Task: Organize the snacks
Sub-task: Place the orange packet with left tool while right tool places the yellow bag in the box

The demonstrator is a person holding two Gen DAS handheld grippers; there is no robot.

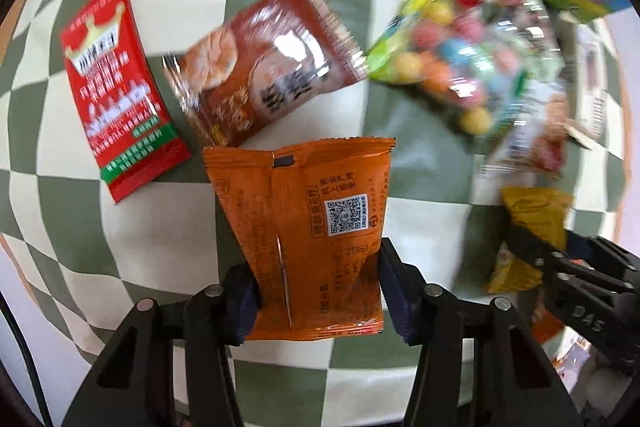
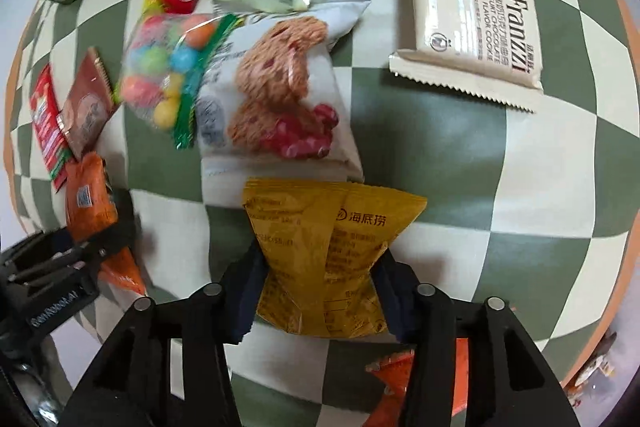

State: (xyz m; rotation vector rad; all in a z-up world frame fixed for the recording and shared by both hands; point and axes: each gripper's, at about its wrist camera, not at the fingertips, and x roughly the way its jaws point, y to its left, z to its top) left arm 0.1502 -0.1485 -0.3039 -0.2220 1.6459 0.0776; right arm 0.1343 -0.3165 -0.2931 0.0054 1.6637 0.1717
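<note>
While motion blur smears the clear bag of coloured candy balls (image 1: 452,67), the left gripper (image 1: 316,291) clamps an orange foil snack packet (image 1: 312,223) above the green-and-cream checked worktop (image 1: 408,147). The right gripper (image 2: 316,303) pinches a yellow foil sachet (image 2: 320,247); an orange packet (image 2: 394,371) sits half hidden behind its finger.

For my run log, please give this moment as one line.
left gripper: shut on orange packet | right gripper: shut on yellow packet | other snacks: lying on checkered cloth
</note>
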